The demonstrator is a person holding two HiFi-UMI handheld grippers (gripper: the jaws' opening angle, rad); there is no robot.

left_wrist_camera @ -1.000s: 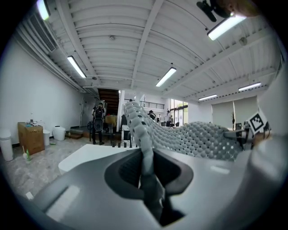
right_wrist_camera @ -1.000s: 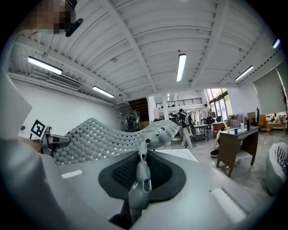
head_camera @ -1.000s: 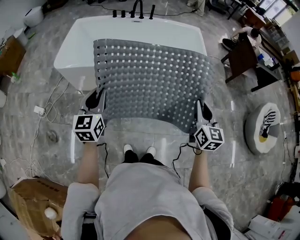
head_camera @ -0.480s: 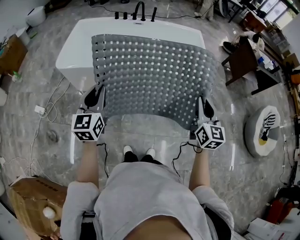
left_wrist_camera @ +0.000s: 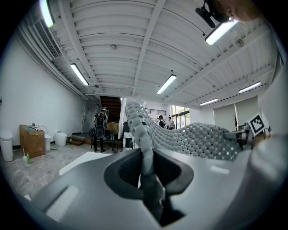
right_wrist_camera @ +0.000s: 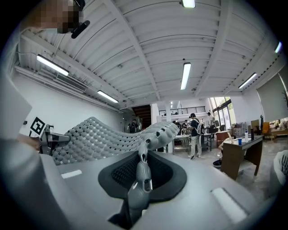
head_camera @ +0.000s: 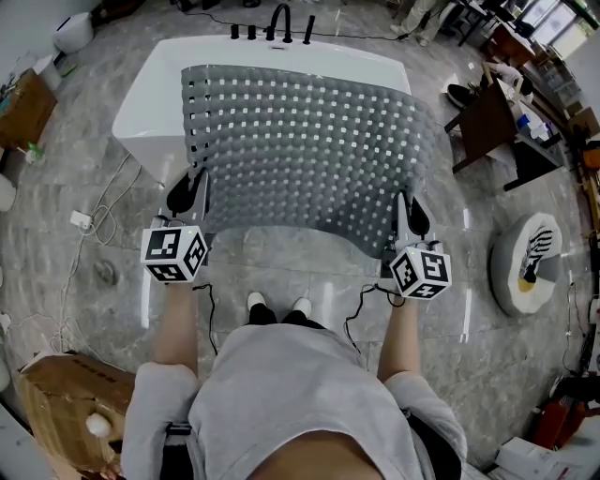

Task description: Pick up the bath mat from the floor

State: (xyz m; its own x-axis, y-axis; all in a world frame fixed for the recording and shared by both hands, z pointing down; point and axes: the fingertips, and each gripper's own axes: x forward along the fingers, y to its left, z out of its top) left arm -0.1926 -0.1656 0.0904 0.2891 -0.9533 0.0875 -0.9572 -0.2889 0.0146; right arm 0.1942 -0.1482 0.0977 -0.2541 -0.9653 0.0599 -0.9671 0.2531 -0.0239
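While L tool (head_camera: 193,184), R tool (head_camera: 408,212) clamp, mat (head_camera: 309,141) aloft

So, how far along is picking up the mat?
Done: the left gripper and right gripper are each shut on a near corner of the mat, and it is off the floor. In hand: it hangs spread over the bathtub. Left: seemingly nothing of the pickup.

I'm in a big open work hall, more lab than home. A white bathtub (head_camera: 155,94) with black taps (head_camera: 279,21) stands on a grey stone floor (head_camera: 89,178), but overhead there's a ribbed ceiling (left_wrist_camera: 135,45) with strip lights (right_wrist_camera: 185,75), and around me a wooden desk (right_wrist_camera: 238,155), a cardboard box (head_camera: 56,398), loose cables (head_camera: 98,220) and a staircase (left_wrist_camera: 110,102).
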